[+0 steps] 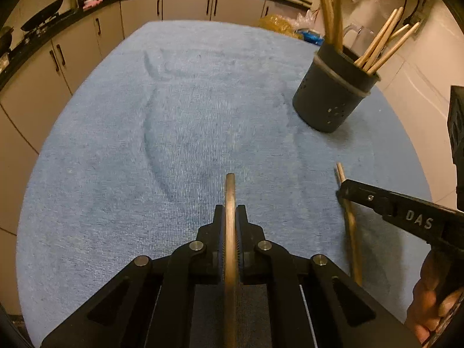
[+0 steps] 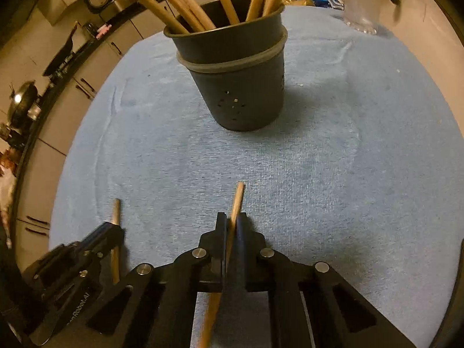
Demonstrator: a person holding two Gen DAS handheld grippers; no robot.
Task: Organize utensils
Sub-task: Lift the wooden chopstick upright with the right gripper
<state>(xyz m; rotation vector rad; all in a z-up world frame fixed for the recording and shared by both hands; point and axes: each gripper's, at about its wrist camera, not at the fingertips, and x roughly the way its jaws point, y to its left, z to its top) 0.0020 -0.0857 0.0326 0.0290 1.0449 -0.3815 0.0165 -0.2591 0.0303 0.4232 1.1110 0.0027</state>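
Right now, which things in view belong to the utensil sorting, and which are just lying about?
Job: left gripper and its chopstick; right gripper and its chopstick; dark holder.
Lying about: glass jug, frying pan, plastic bags.

I count two grippers, left and right, each clamping one chopstick, and one holder ahead of the jaws.

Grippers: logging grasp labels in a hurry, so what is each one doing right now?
Left gripper: closed on a chopstick.
Right gripper: closed on a wooden chopstick, facing the utensil holder.
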